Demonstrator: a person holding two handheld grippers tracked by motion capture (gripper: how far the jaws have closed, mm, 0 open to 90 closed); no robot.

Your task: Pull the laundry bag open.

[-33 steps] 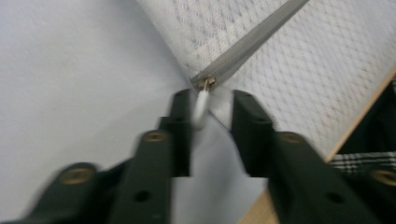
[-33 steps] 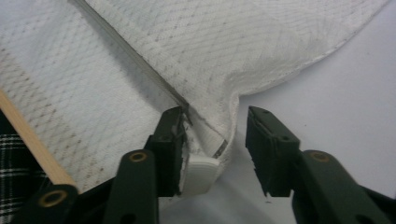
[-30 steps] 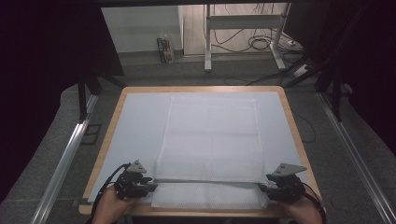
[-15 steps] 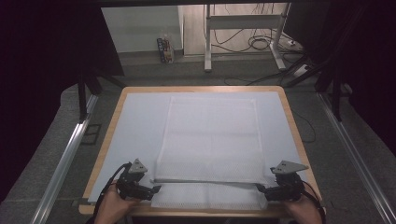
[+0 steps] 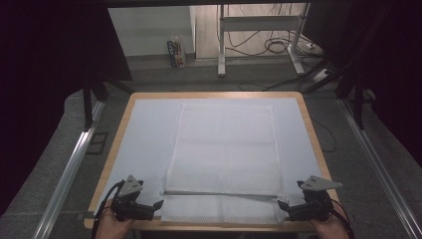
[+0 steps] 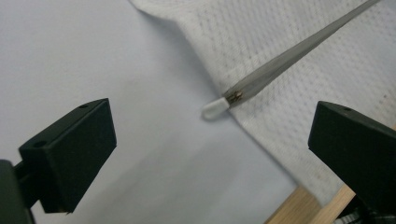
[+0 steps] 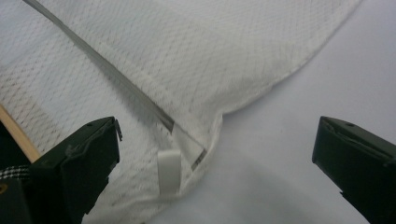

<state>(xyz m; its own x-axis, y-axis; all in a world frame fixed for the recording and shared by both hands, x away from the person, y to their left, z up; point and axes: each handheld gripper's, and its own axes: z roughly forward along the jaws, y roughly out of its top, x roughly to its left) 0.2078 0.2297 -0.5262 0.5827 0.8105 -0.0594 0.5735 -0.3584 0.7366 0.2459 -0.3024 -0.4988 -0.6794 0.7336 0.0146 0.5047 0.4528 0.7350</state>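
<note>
The left gripper [image 5: 155,205] sits at the lower left of the high view, held by a hand [image 5: 112,226] coming in from the bottom edge. The right gripper [image 5: 283,204] sits at the lower right, its hand [image 5: 331,229] beneath it. Both point inward toward each other, and their jaws have just been opening and stand wide apart with nothing clamped.

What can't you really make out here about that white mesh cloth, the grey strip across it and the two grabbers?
- Mesh cloth: in the high view, its weave is too small to see.
- Grey strip: its middle is cut off by the picture edges in both gripper views; zip or rod, too small to tell.
- White tab: how it joins the strip is hidden by a cloth fold, right gripper view.
- Left gripper and right gripper: jaw tips dark and small in the high view.
</note>
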